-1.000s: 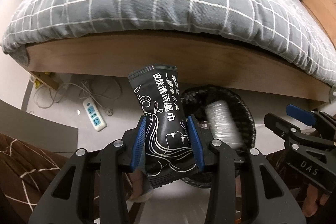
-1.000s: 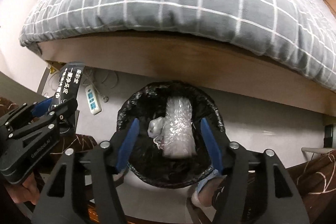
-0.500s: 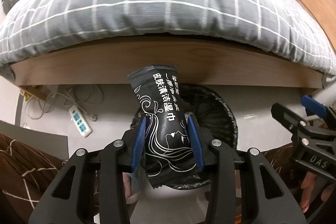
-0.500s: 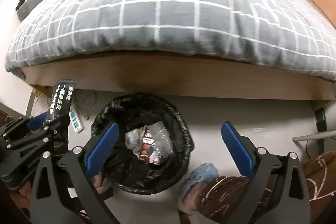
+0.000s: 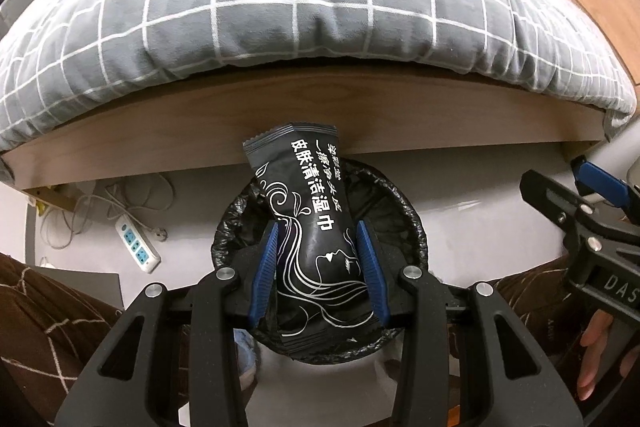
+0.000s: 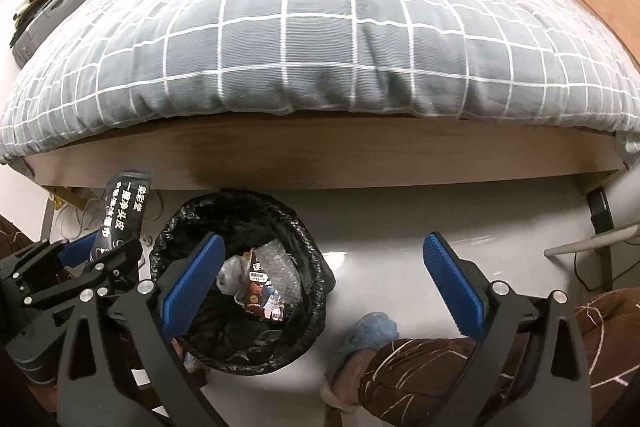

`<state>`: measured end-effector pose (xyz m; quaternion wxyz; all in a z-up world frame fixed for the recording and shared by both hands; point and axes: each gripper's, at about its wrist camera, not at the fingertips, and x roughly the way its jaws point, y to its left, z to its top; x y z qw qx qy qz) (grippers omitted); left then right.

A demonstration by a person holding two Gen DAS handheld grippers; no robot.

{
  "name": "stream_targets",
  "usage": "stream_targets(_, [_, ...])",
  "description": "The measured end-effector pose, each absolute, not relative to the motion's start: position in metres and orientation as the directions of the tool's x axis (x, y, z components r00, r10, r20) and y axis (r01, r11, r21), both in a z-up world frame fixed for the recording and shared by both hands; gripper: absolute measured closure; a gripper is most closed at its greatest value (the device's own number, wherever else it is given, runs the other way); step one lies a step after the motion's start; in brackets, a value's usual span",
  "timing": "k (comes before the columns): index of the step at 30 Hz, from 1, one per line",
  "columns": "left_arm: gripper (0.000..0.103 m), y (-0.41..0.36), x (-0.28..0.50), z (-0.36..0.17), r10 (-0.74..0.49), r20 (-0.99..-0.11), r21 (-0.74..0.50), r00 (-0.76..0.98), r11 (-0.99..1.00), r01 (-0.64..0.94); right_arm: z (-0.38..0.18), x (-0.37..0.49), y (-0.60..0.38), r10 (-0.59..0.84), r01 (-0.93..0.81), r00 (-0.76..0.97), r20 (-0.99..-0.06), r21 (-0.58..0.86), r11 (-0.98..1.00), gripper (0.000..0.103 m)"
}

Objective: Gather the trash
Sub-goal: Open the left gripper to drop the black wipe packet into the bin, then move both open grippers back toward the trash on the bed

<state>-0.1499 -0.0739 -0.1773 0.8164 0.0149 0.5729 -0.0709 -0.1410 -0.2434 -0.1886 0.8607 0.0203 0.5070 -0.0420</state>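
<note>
The left gripper (image 5: 318,267) pinched a black packet (image 5: 312,227) above the lined bin (image 6: 240,267); the right gripper (image 6: 324,279) gaped wide, empty, beside the bin; trash lay inside.

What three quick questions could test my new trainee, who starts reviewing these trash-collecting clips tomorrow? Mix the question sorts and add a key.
1. True or false: the left claw is shut on a black packet.
2. Multiple choice: the right claw is A) shut on bubble wrap, B) open with nothing between its pads, C) shut on a slipper.
3. Fill in: the bin stands on the floor just in front of the ____.

Key: 1 true; 2 B; 3 bed.
</note>
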Motion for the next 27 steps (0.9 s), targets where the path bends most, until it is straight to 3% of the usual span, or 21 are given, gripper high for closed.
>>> stream_targets(6, [0.052, -0.069, -0.148, -0.177, -0.067, -0.934, -0.025, 0.351, 0.992, 0.122, -0.185, -0.139, -0.239, -0.047, 0.086, 0.493, -0.869, -0.005, 0.996, 0.008])
stream_targets(14, [0.027, -0.053, -0.145, -0.171, -0.044, -0.921, -0.009, 0.388, 0.996, 0.091, -0.175, -0.136, -0.233, -0.056, 0.07, 0.524, -0.85, -0.023, 0.997, 0.008])
stream_targets(22, [0.008, -0.043, -0.136, -0.143, -0.051, -0.888, -0.022, 0.456, 0.997, 0.068, -0.157, -0.126, -0.223, -0.061, 0.04, 0.573, -0.817, -0.046, 0.998, 0.008])
stream_targets(27, [0.006, -0.033, -0.128, -0.123, -0.042, -0.863, -0.015, 0.504, 0.998, 0.057, -0.144, -0.117, -0.22, -0.071, 0.033, 0.612, -0.788, -0.065, 0.997, 0.008])
